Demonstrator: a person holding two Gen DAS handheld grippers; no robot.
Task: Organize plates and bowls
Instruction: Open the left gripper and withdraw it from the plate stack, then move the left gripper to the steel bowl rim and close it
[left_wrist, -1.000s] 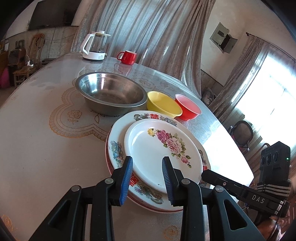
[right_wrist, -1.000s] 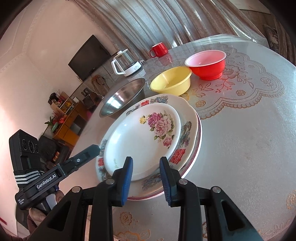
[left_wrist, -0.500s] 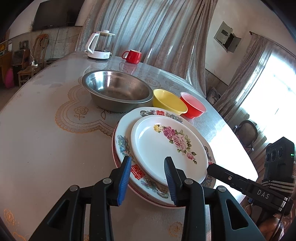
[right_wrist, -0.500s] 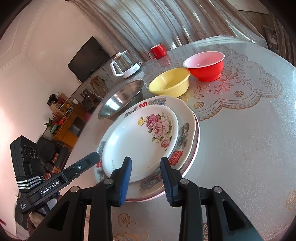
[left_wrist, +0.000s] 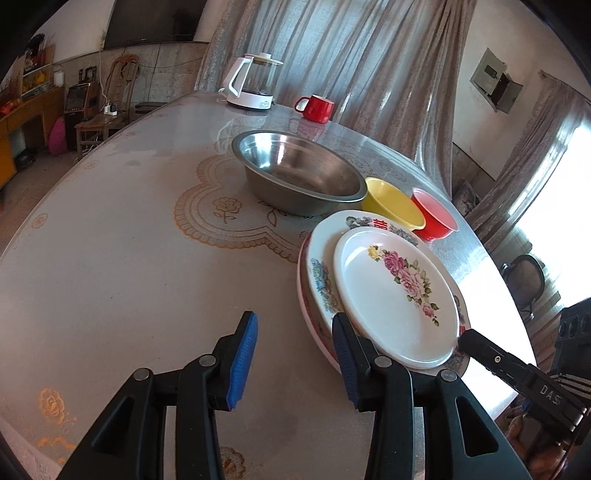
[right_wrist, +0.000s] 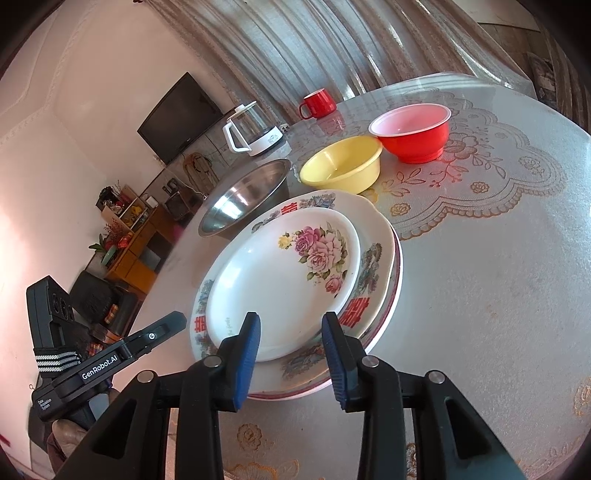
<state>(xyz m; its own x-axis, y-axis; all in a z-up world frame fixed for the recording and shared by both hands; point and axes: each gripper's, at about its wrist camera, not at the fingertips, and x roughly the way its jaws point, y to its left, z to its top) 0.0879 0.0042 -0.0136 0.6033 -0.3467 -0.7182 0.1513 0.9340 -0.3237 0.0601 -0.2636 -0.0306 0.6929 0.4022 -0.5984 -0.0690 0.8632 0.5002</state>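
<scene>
A small white plate with pink roses (left_wrist: 397, 295) (right_wrist: 284, 280) lies on top of a stack of larger patterned plates (left_wrist: 319, 280) (right_wrist: 373, 295). Behind the stack stand a steel bowl (left_wrist: 299, 177) (right_wrist: 243, 195), a yellow bowl (left_wrist: 391, 206) (right_wrist: 343, 164) and a red bowl (left_wrist: 434, 216) (right_wrist: 413, 134). My left gripper (left_wrist: 293, 358) is open and empty, over bare table just left of the stack. My right gripper (right_wrist: 290, 352) is open and empty, at the stack's near rim.
A white kettle (left_wrist: 253, 86) (right_wrist: 251, 133) and a red mug (left_wrist: 316, 107) (right_wrist: 317, 103) stand at the far side of the round table (left_wrist: 110, 258). The table edge runs close behind the red bowl. Chairs and a cabinet stand beyond.
My left gripper has swung left, off the plate stack and over bare table. My right gripper has stayed at the stack's near rim, drawn back slightly. Both stay open.
</scene>
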